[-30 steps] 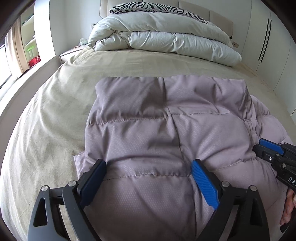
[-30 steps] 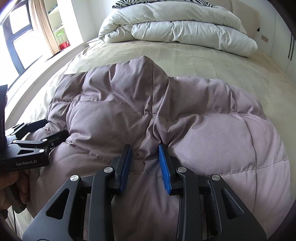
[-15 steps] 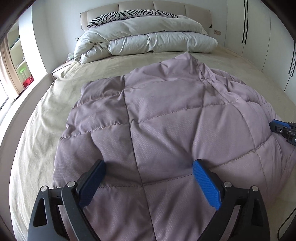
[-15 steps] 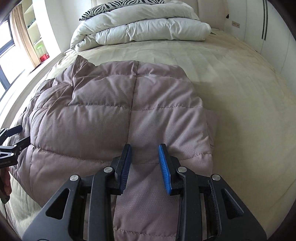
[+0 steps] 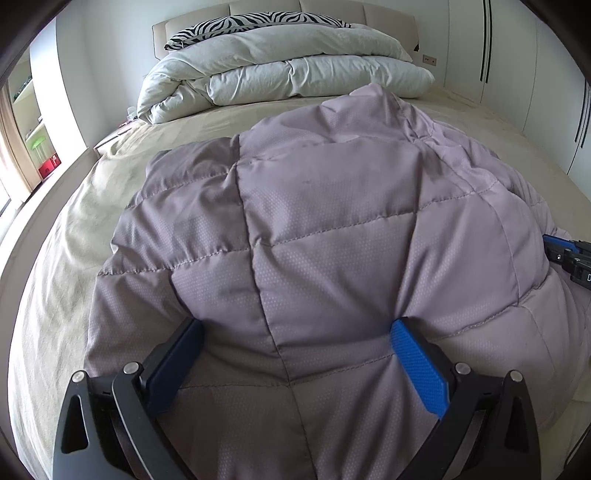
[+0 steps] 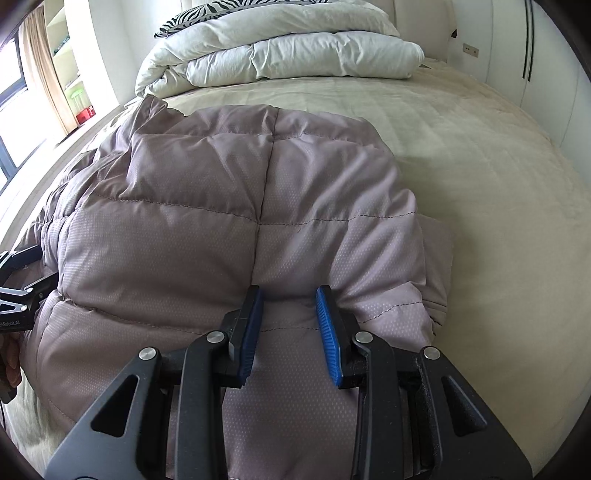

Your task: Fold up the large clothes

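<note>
Left gripper (image 5: 295, 354) opening, jaws astride quilted jacket (image 5: 332, 229); right gripper (image 6: 288, 328) clamping jacket fold. Risk: puffy fold springing back once released on bed (image 6: 480, 155).

The quilted down jacket (image 5: 332, 240) is a dusty mauve with a fine dotted weave. Beneath it the bed sheet (image 6: 480, 166) is pale beige – the folded duvet (image 5: 295, 70) at the far end is off-white, topped by a black-and-white zebra-striped pillow (image 5: 255, 20). Gripper pads (image 6: 327, 332) are bright blue on black frames; a red box (image 5: 48, 166) sits far left.
</note>
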`<state>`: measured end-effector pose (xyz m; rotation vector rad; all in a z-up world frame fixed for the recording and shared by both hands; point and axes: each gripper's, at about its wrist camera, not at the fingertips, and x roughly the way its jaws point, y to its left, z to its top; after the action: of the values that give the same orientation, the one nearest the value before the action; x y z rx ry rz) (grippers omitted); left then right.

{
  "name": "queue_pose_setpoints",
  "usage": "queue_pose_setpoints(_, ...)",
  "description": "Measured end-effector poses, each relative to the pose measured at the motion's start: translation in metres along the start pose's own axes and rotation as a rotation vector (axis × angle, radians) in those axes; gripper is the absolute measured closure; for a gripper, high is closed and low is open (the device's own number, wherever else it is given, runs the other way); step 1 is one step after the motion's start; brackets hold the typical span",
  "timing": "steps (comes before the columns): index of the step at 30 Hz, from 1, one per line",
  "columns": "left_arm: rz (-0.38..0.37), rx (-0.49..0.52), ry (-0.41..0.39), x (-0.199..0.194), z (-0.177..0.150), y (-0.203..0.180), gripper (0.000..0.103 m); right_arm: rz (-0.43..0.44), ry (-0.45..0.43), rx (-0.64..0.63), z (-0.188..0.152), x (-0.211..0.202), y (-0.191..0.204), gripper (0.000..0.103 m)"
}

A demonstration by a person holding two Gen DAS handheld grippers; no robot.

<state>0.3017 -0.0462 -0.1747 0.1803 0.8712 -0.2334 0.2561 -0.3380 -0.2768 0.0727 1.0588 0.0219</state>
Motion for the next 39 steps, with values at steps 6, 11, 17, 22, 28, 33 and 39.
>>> queue_pose_setpoints(6, -0.032, -0.025, 0.026, -0.010, 0.003, 0.004, 0.001, -0.046, 0.045, -0.018, 0.012, -0.003, 0.006, 0.073)
queue_pose_setpoints(11, 0.013, -0.086, -0.087, -0.061, 0.017, 0.027, 0.015, 0.070, -0.040, 0.044, 0.046, -0.049, 0.035, 0.073)
queue_pose_setpoints(17, 0.100, -0.063, -0.055, -0.034, 0.047, 0.052, 0.015, 0.120, -0.006, -0.099, 0.100, -0.016, 0.122, 0.073)
queue_pose_setpoints(22, 0.072, -0.086, 0.020, 0.012, 0.045, 0.070, 0.005, 0.022, 0.108, -0.147, 0.138, 0.050, 0.156, 0.073)
queue_pose_setpoints(28, -0.016, -0.170, 0.039, 0.036, 0.044, 0.086, 0.000, 0.047, 0.235, -0.093, 0.158, 0.109, 0.151, 0.073)
queue_pose_setpoints(33, -0.060, -0.201, 0.038, 0.045, 0.044, 0.090, 0.000, 0.069, 0.198, -0.069, 0.163, 0.130, 0.143, 0.073)
queue_pose_setpoints(39, -0.145, -0.277, 0.047, 0.043, 0.041, 0.104, 0.000, 0.128, 0.149, -0.005, 0.157, 0.126, 0.123, 0.072)
